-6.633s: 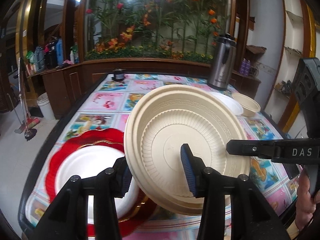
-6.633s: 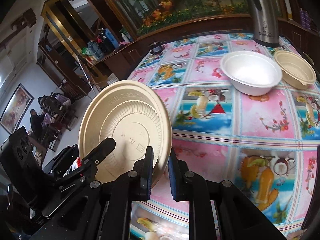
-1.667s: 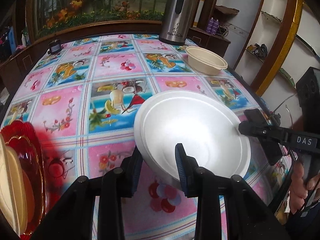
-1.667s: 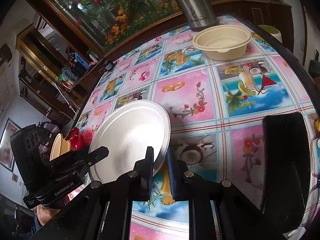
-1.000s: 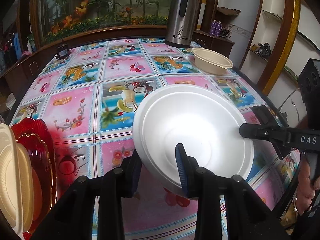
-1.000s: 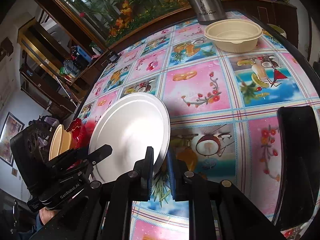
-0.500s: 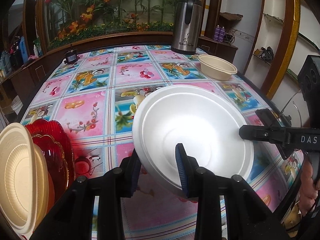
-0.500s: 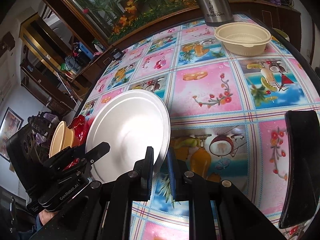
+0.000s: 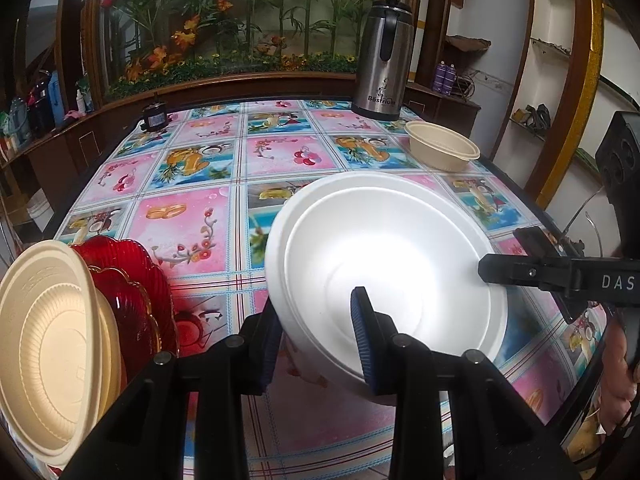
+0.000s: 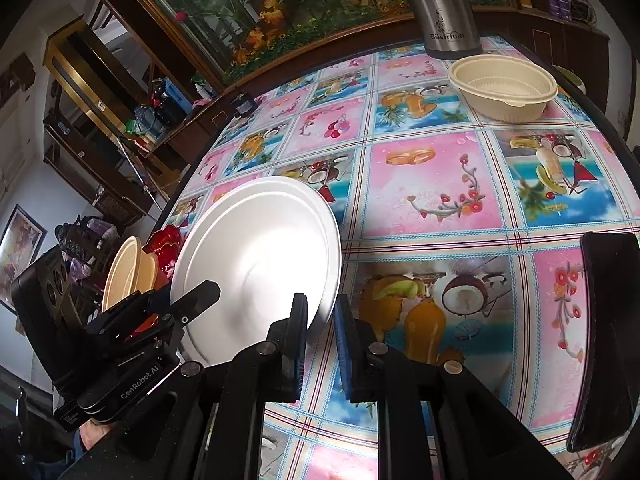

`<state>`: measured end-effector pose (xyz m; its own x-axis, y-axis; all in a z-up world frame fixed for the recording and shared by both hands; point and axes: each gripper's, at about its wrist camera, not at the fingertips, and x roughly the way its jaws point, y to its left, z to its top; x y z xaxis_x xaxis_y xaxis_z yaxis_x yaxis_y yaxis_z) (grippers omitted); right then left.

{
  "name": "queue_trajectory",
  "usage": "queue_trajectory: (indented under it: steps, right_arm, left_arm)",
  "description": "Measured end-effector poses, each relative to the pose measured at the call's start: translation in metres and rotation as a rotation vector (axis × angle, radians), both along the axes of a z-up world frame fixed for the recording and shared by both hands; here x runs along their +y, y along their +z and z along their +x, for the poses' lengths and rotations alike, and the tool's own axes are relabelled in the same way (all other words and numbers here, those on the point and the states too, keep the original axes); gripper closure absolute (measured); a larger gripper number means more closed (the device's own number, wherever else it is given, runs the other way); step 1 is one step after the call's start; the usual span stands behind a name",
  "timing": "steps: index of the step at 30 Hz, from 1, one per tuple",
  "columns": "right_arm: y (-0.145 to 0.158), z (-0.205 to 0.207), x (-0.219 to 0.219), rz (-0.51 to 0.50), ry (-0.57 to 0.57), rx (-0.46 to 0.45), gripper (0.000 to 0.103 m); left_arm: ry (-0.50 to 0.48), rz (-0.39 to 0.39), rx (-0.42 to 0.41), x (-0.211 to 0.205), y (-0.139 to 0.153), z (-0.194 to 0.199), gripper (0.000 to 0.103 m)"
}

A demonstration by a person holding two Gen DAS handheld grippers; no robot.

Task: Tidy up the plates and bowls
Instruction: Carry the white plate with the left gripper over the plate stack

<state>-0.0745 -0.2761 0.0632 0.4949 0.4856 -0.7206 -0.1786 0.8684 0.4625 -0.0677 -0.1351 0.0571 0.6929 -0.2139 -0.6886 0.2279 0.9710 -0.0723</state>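
- Far left: a stack stands at the tabletop's (image 9: 192, 216) left edge, a cream plate (image 9: 52, 344) in front, tipped up on edge, with a red plate (image 9: 136, 280) behind it. This looks like the collecting point.
- Left gripper (image 9: 316, 336): jaws clenched on the near left rim of the white foam bowl (image 9: 392, 264), one pad inside the bowl, the other outside under the wall.
- The white foam bowl is off the tabletop, held between both tools. It is tilted, with its open face turned toward the left camera. Being round, it has no long axis; what matters is the tilt of its rim.
- Right gripper (image 10: 320, 320): jaws nearly closed, pinching the bowl's opposite rim, which passes thin between the pads.
- Deciding relation: the stack lies to the left of the bowl, on the left gripper's side, near but not touching. The left hand is therefore nearer, and the bowl would probably travel leftward.
- Far right: a cream bowl (image 9: 442, 152) rests on the tabletop, well apart, beside a steel flask (image 9: 382, 64). It is not yet gathered.
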Motion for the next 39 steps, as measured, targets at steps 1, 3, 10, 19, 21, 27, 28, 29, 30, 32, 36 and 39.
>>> queue_trajectory:
  steps: [1,3,10,19,21,27,28,29,30,32,36,39]
  right_arm:
    - [0.0,0.0,0.001,0.0,0.0,-0.001,0.088]
    - [0.001,0.0,0.002,-0.001,0.003,-0.001,0.088]
    - [0.006,-0.001,0.008,-0.007,0.008,-0.011,0.088]
    - [0.021,0.0,0.023,-0.018,0.037,-0.048,0.088]
    - [0.027,0.001,0.029,-0.023,0.05,-0.061,0.088]
    - [0.041,0.003,0.055,-0.019,0.098,-0.098,0.088]
    - [0.043,0.004,0.059,-0.017,0.106,-0.102,0.088]
    - [0.044,0.004,0.064,-0.016,0.117,-0.106,0.088]
    - [0.047,0.005,0.071,-0.011,0.13,-0.11,0.088]
    - [0.05,0.005,0.081,-0.003,0.151,-0.116,0.088]
    - [0.058,0.007,0.11,0.003,0.212,-0.138,0.088]
    - [0.06,0.008,0.135,0.003,0.262,-0.144,0.087]
  left_arm:
    - [0.001,-0.001,-0.003,0.001,0.001,-0.001,0.071]
    - [0.002,-0.001,-0.007,0.002,0.002,-0.002,0.071]
    - [0.012,-0.009,-0.021,0.007,0.006,-0.005,0.071]
    - [0.048,-0.023,-0.065,0.024,0.023,-0.015,0.071]
    - [0.06,-0.029,-0.082,0.03,0.03,-0.019,0.068]
    - [0.115,-0.042,-0.13,0.054,0.045,-0.034,0.064]
    - [0.126,-0.047,-0.137,0.061,0.049,-0.036,0.064]
    - [0.136,-0.053,-0.143,0.067,0.051,-0.039,0.064]
    - [0.146,-0.057,-0.147,0.072,0.053,-0.041,0.064]
    - [0.169,-0.066,-0.152,0.085,0.056,-0.046,0.064]
    - [0.226,-0.07,-0.159,0.112,0.056,-0.058,0.064]
    - [0.278,-0.067,-0.15,0.134,0.053,-0.064,0.064]
